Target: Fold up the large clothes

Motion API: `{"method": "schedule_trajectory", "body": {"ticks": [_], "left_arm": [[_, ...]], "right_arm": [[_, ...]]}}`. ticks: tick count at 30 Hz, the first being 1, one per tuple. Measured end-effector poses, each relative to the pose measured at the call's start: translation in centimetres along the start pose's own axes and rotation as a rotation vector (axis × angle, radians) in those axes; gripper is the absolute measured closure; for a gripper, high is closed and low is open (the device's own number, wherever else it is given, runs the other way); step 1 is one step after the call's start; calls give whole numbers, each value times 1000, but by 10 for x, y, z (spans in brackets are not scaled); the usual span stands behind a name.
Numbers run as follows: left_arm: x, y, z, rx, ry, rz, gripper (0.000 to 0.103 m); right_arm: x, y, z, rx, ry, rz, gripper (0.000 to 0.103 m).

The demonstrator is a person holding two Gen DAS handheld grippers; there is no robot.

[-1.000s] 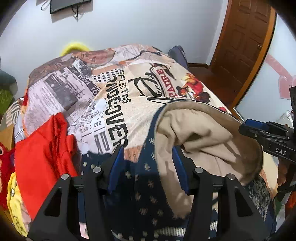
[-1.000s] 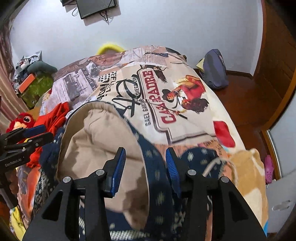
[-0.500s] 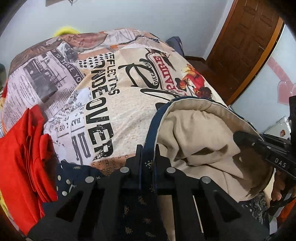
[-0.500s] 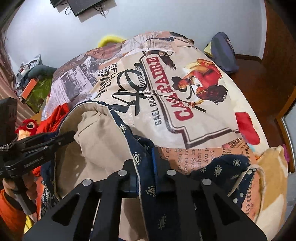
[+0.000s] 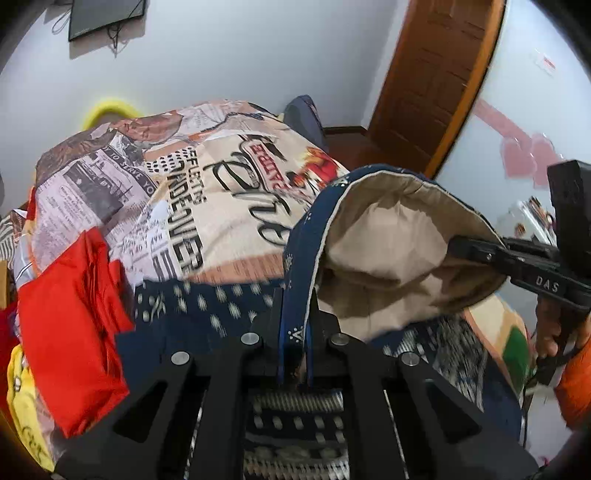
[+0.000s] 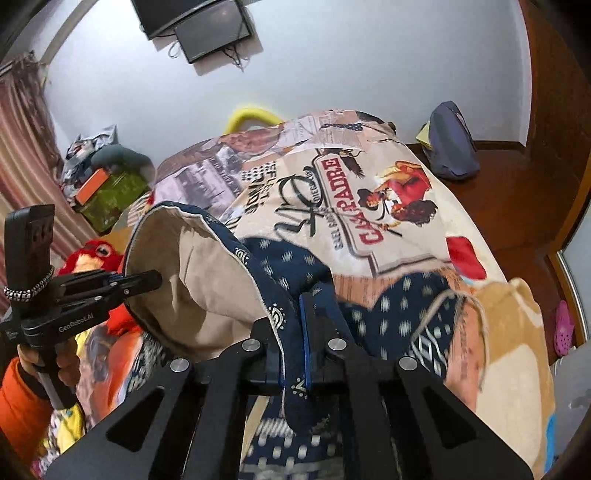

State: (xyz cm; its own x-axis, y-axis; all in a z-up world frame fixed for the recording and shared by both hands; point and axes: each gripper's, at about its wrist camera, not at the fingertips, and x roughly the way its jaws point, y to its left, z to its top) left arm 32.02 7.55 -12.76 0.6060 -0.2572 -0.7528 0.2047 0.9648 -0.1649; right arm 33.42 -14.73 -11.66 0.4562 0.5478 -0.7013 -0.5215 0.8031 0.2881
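Both the left tool [image 5: 295, 332] and right tool [image 6: 291, 354] pinch the garment's [image 5: 388, 236] hem, lifted; next, carry it over evenly.

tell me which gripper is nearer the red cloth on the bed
Left. The left gripper is clamped on the navy garment's edge right beside the red cloth; the right gripper grips the same edge farther away, across the beige lining.

I find myself in a home bedroom: a bed [image 6: 424, 236] under a printed cover, a wooden door [image 5: 432, 85], a wall-mounted screen [image 6: 199, 26], a striped curtain [image 6: 22, 147], and a red plush toy [image 6: 92, 254] alongside.
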Motion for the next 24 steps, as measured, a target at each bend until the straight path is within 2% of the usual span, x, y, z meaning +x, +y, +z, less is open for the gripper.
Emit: {"method": "schedule_trajectory", "body": {"ticks": [7, 8, 13, 18, 22, 24], "left_arm": [[-14, -19, -59, 1, 91, -14, 96], [-15, -20, -67, -1, 97, -13, 96], [-23, -23, -100, 10, 155, 19, 86], [-49, -28, -109, 38, 124, 24, 74], [-74, -33, -101, 49, 60, 26, 70], [-81, -35, -93, 64, 24, 47, 63]], "right_arm": [[-17, 6, -46, -55, 81, -8, 96], [-18, 8, -54, -64, 100, -13, 94], [-23, 7, -75, -67, 149, -44, 92], [-40, 9, -87, -70, 158, -47, 87], [-58, 15, -87, -100, 120, -38, 83], [-66, 19, -82, -112, 85, -53, 82]]}}
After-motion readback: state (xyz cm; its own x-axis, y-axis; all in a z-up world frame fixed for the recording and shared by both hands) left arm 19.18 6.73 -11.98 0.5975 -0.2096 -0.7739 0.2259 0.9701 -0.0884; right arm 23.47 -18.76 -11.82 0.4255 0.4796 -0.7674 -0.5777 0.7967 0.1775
